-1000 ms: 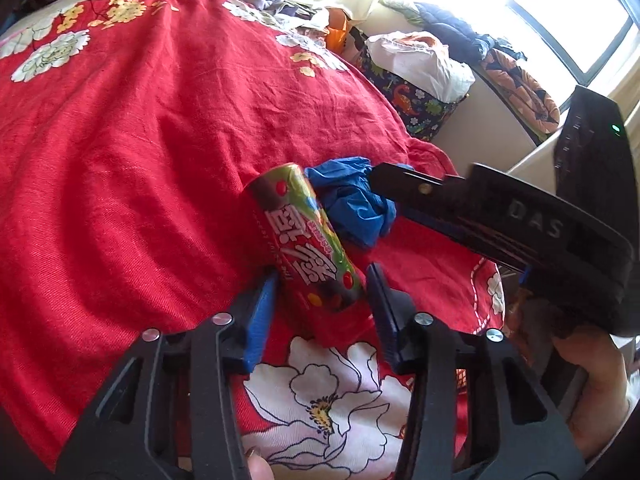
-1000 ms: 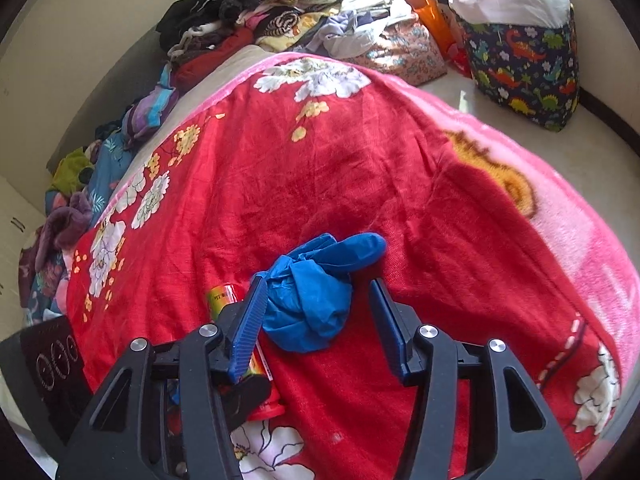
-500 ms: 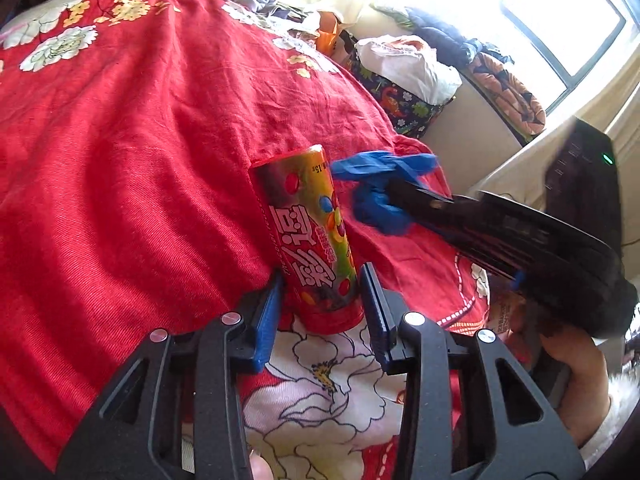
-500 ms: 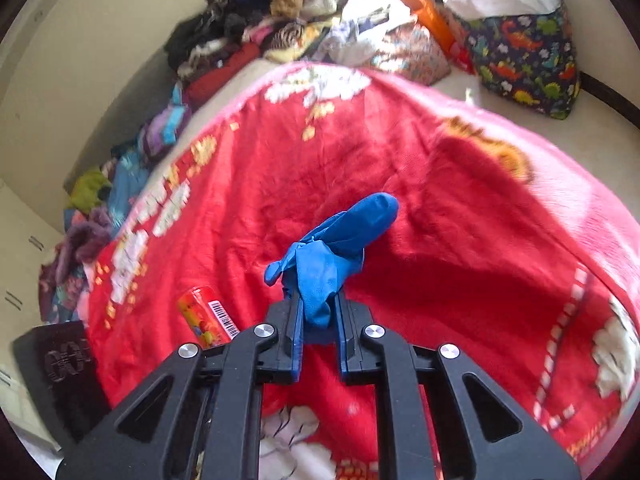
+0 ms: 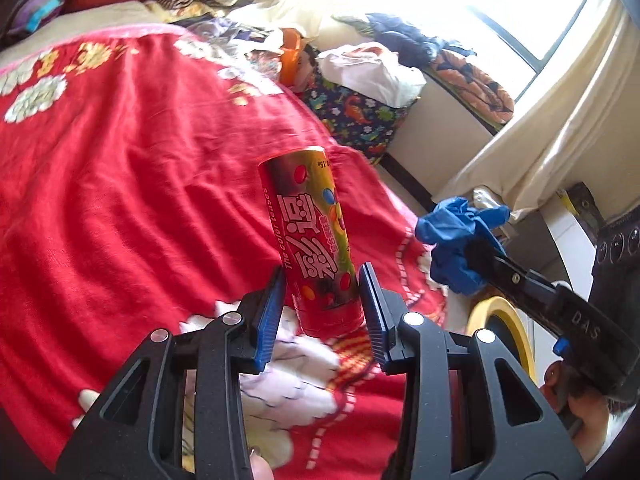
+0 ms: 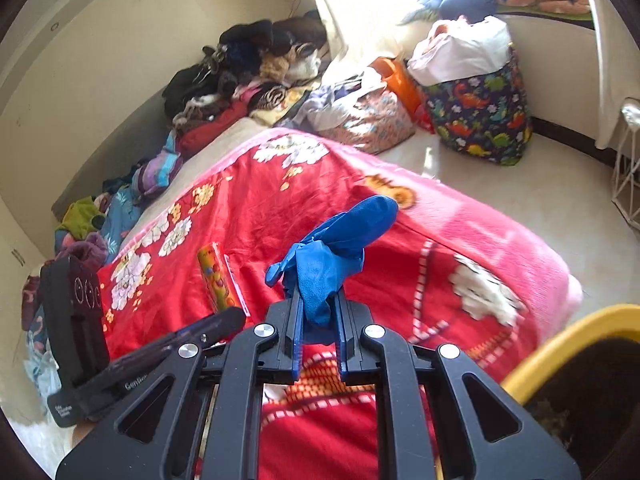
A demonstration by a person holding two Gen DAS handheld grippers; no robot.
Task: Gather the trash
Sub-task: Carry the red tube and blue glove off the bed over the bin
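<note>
My left gripper point(image 5: 323, 312) is shut on a red and gold candy tube point(image 5: 310, 240) and holds it upright above the red flowered blanket point(image 5: 120, 200). The tube also shows in the right wrist view point(image 6: 216, 278). My right gripper point(image 6: 317, 334) is shut on a crumpled blue glove point(image 6: 332, 256), held above the blanket's near edge. In the left wrist view the glove point(image 5: 456, 244) hangs to the right of the tube. A yellow-rimmed bin point(image 6: 568, 344) sits at the lower right, beside the bed; it also shows in the left wrist view point(image 5: 500, 320).
A dinosaur-print bag point(image 6: 480, 120) with white cloth stands on the floor past the bed. Piled clothes point(image 6: 248, 76) line the wall behind the bed. A white wire stand point(image 6: 628, 168) is at the right edge. A bright window point(image 5: 520, 12) is at the back.
Both grippers closed and lifted: the left took the tube off the blanket, the right took the glove. Both have swung right toward the bed's edge, and the yellow bin has come into view.
</note>
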